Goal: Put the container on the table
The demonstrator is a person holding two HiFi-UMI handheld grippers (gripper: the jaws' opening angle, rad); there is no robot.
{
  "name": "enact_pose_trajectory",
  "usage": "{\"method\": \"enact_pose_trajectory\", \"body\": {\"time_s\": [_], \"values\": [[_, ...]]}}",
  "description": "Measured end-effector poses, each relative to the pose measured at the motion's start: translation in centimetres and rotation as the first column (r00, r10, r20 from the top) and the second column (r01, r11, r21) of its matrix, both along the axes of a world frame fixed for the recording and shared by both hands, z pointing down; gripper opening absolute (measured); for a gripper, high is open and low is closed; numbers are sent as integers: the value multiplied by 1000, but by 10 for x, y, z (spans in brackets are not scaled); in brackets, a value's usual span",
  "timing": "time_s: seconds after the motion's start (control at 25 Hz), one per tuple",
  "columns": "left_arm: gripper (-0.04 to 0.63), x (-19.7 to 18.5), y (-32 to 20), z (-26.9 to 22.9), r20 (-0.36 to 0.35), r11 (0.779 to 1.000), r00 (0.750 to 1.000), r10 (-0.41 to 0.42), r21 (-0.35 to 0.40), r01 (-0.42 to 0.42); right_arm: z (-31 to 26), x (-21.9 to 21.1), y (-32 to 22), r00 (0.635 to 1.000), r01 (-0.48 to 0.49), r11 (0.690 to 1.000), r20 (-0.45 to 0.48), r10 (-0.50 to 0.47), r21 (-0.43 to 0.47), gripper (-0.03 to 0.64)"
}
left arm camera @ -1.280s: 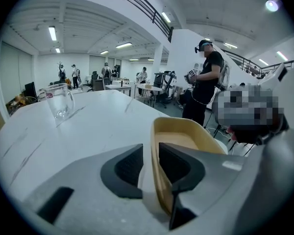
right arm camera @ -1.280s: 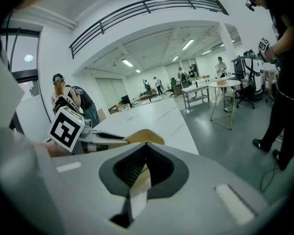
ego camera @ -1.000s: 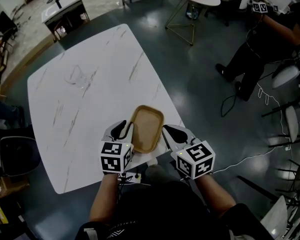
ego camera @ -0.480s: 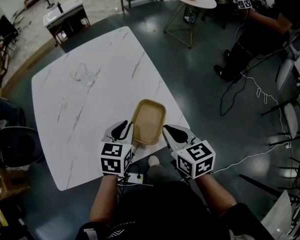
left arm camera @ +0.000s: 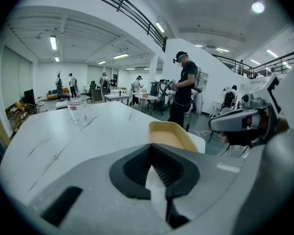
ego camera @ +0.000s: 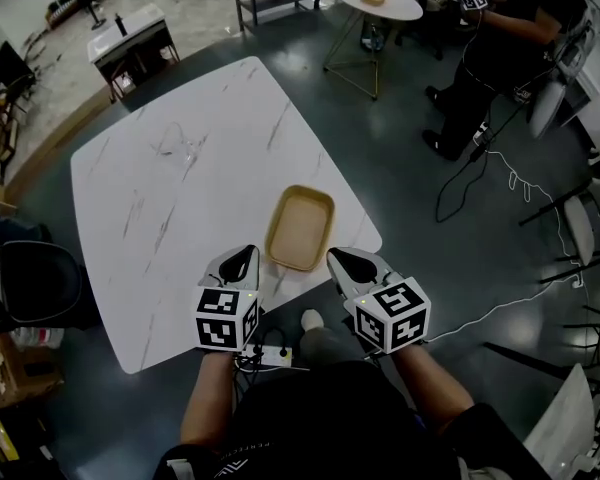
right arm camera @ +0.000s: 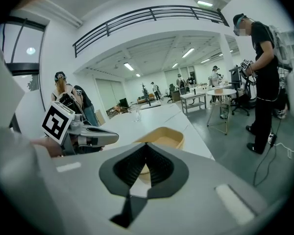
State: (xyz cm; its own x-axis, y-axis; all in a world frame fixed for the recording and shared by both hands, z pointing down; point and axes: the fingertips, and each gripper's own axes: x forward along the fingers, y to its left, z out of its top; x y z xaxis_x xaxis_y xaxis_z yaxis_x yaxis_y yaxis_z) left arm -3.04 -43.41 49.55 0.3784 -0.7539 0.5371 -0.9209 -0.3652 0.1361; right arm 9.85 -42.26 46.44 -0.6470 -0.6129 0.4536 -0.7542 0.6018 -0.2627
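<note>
Two grippers: the left gripper (ego camera: 252,251) and the right gripper (ego camera: 332,254) are drawing back toward the person, each hanging just short of the container's near end and touching nothing.
Left fingers: these have just been closing and are now pressing together, with nothing between them.
Right fingers: these are likewise meeting at their tips, empty.
What has changed: a second ago both grippers were sitting at the near end of the container (ego camera: 300,228), one on each side. Now it is lying free while they are backing off.
Meaning for the task: the placing is looking finished, since the container is resting by itself and needing no further support.
Container's place: it is lying flat on the white marbled tabletop (ego camera: 180,218), close to the near right corner and just ahead of both grippers.
Container's look: it is showing as a shallow tan tray, oblong with rounded corners and a raised rim, and it is empty. The material is possibly plastic, though the views are too soft to settle it.
Elsewhere: a clear glass mug (ego camera: 175,148) is standing well apart, toward the tabletop's far side.
</note>
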Motion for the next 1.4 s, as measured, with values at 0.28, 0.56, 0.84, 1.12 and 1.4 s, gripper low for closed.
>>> {"method": "enact_pose_trajectory", "body": {"time_s": [0.28, 0.56, 0.84, 1.12, 1.4], "values": [[-3, -2, 26, -3, 37, 999, 998, 46, -1, -46, -6, -8, 20, 1000, -17, 1000, -2, 17, 19, 0], [-3, 18, 50, -16, 24, 992, 992, 126, 19, -126, -6, -10, 41, 999, -38, 999, -24, 39, 23, 0], [-3, 28, 68, -20, 8, 982, 983, 186, 23, -186, -6, -10, 56, 997, -62, 998, -42, 63, 29, -2], [-3, 35, 84, -23, 10, 973, 974, 227, 30, -227, -2, -9, 69, 996, -76, 997, -47, 77, 25, -2], [-3, 40, 95, -26, 12, 966, 967, 254, 32, -255, -1, -10, 79, 995, -78, 997, -60, 79, 19, -2]]}}
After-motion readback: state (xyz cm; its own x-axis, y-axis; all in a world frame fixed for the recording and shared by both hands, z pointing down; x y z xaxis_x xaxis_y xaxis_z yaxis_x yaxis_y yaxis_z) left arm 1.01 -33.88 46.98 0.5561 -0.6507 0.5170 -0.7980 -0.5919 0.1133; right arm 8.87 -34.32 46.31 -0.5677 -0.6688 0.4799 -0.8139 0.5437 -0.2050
